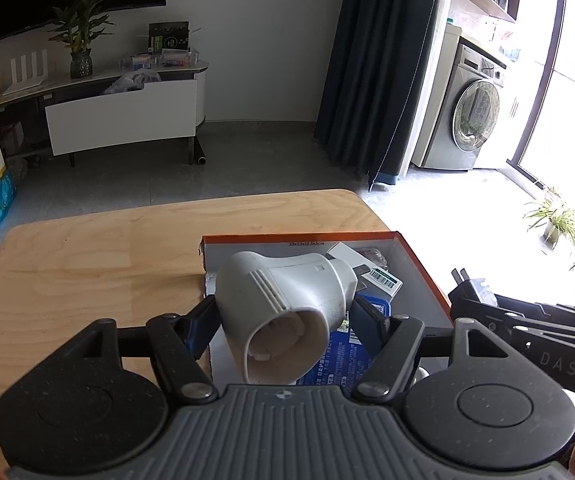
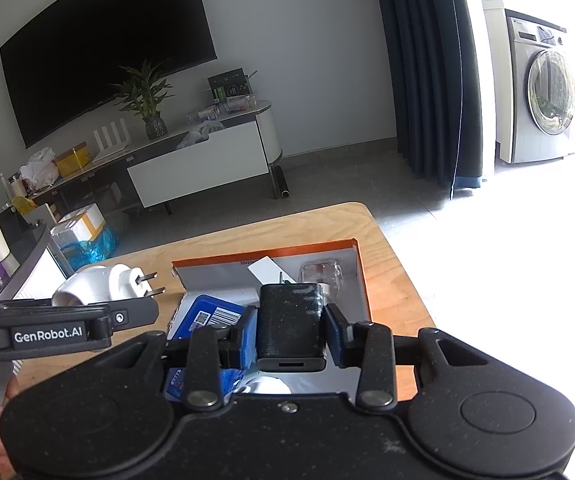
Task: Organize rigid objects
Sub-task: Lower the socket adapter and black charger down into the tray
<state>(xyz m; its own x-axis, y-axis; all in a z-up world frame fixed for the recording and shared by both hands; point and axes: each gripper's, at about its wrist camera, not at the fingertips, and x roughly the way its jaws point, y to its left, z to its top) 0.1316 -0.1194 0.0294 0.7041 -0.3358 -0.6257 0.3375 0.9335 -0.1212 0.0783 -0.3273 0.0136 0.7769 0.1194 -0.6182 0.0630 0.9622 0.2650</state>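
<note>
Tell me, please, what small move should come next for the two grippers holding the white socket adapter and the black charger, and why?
Probably lower the left gripper and release the white socket adapter into the orange box: it is held just above the box's near left part, while the right gripper holds the black charger.

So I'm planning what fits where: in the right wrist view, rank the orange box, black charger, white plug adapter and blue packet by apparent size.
1. orange box
2. black charger, held close to the camera, so enlarged
3. white plug adapter and blue packet: similar, both partly hidden, so unranked
</note>
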